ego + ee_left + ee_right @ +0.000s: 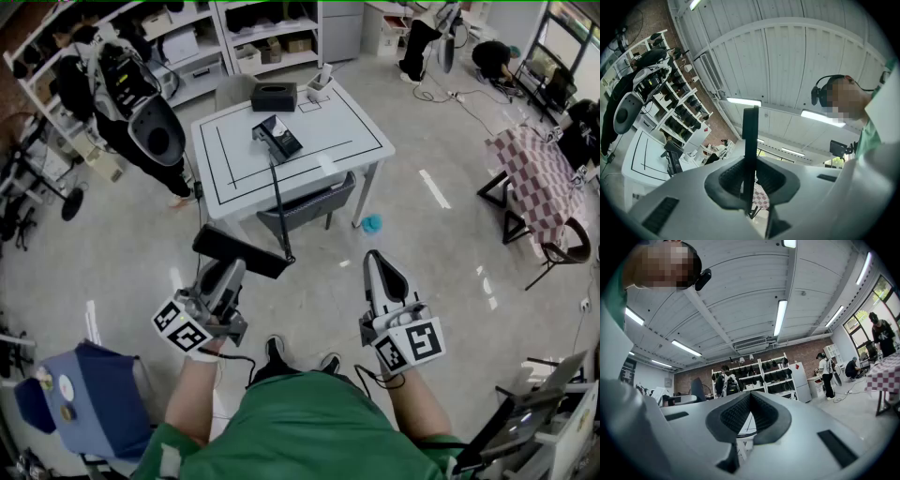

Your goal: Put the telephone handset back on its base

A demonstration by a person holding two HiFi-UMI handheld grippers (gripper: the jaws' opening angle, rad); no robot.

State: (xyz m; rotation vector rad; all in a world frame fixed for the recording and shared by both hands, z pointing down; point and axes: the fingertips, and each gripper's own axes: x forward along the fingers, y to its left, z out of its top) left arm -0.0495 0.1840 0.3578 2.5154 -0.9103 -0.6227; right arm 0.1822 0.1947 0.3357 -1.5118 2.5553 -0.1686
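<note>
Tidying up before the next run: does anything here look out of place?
Yes. The handset is off its base: the left gripper clamps it out over the floor, away from the table, its cord stretched between them. A small blue thing lies on the floor by a table leg.

Looks steeply down from the head over left gripper (pixel 228 272) and right gripper (pixel 375 267), both close below, toward the white tabletop (pixel 356 122) well ahead. Peers from each gripper low along own fingers (pixel 726 180), right at the lens; left tipped slightly up, handset (pixel 750 150) edge-on. Shared by all three: tabletop, shelves (pixel 272 37) beyond.
</note>
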